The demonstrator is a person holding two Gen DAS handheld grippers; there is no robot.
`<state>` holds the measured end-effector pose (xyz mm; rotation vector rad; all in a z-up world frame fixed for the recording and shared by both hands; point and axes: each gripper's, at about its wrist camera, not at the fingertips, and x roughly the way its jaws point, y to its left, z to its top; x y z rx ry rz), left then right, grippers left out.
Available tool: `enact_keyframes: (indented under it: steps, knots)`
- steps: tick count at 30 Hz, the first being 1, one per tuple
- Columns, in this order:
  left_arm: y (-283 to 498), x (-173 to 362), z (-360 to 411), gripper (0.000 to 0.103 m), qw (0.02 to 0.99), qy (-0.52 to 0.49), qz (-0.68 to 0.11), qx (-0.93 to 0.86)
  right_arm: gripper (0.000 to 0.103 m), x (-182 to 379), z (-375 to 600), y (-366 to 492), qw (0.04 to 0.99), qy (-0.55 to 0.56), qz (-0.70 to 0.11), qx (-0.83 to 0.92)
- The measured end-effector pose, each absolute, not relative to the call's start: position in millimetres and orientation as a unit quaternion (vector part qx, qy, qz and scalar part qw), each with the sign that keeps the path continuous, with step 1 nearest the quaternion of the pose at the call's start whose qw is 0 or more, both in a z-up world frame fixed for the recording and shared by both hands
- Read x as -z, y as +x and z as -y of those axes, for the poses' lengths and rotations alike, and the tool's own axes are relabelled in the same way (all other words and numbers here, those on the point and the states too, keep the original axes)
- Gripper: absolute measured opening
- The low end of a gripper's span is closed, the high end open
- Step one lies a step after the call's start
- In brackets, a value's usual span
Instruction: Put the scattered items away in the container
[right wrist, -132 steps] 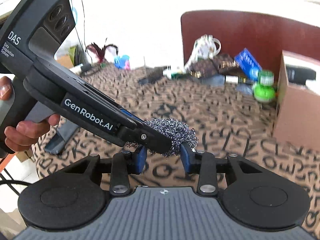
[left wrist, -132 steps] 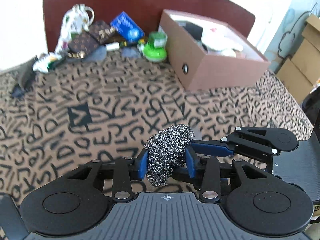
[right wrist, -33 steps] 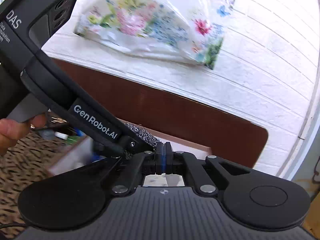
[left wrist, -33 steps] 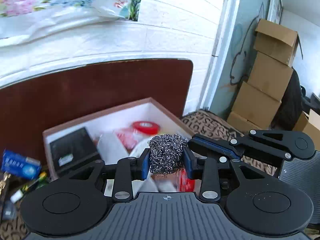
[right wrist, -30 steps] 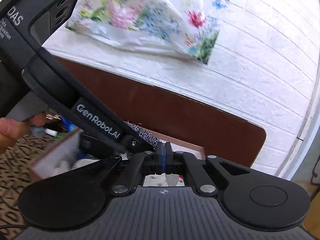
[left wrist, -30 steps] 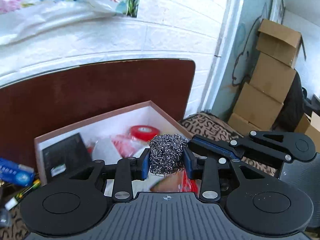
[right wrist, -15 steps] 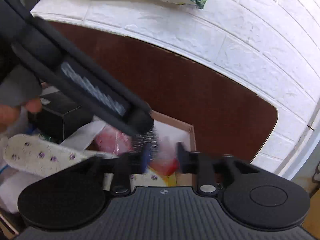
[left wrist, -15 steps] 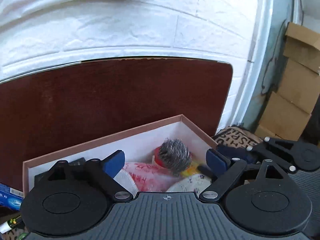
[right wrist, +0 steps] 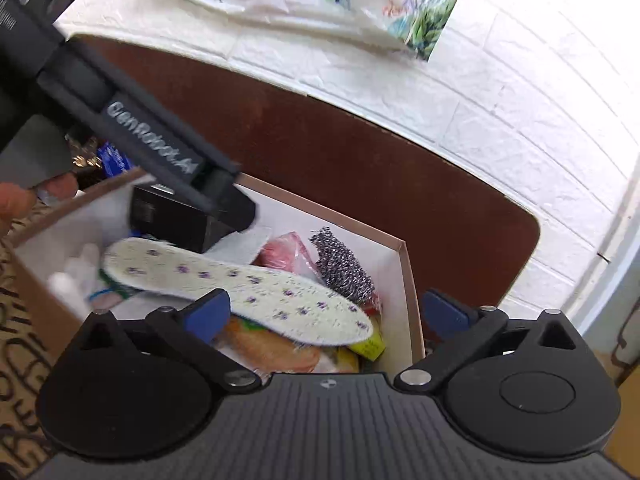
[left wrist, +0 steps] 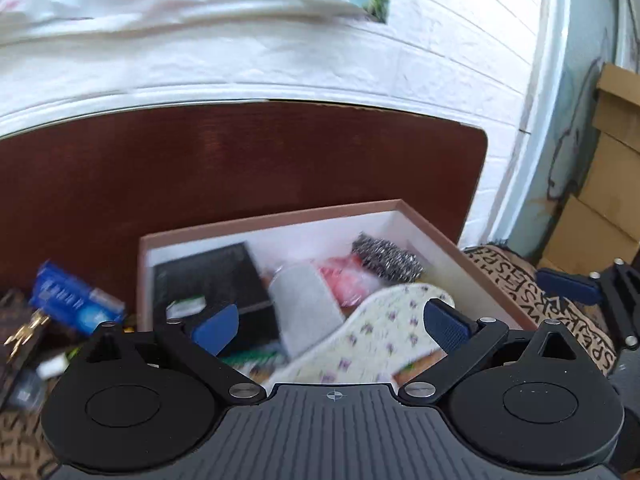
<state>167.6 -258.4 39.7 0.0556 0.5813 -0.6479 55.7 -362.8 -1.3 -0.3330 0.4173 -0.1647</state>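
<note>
The steel wool scourer [left wrist: 387,260] lies inside the brown cardboard box [left wrist: 280,216] at its far right corner, beside a red packet [left wrist: 340,282]. It also shows in the right wrist view [right wrist: 342,270], in the box [right wrist: 412,280]. My left gripper [left wrist: 332,324] is open and empty above the box's near side. My right gripper [right wrist: 326,312] is open and empty above the box's right end. A floral shoe insole [right wrist: 240,284] lies across the box contents.
A black box [left wrist: 212,280] and a grey pad [left wrist: 306,308] lie in the container. A blue packet [left wrist: 74,300] and patterned pouches [left wrist: 20,332] lie left of it on the letter-print cloth [left wrist: 516,276]. A dark wooden headboard [left wrist: 240,160] stands behind. Cardboard cartons [left wrist: 600,200] stand at right.
The left gripper opened and the steel wool dropped into the box's far right corner. The right gripper opened wide. Both grippers pulled back from the box.
</note>
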Motion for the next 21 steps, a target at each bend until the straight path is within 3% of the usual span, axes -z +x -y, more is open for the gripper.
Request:
enact_keyframes:
  steps: [10, 21]
  knots:
    - [90, -29, 200, 0.103, 0.913, -0.007, -0.327, 0.244, 0.102, -14, 352, -19, 0.971, -0.08, -0.208, 0.086]
    - [20, -28, 186, 0.103, 0.917, 0.049, -0.325, 0.228, 0.102, -5, 332, -76, 0.969, -0.048, -0.221, 0.097]
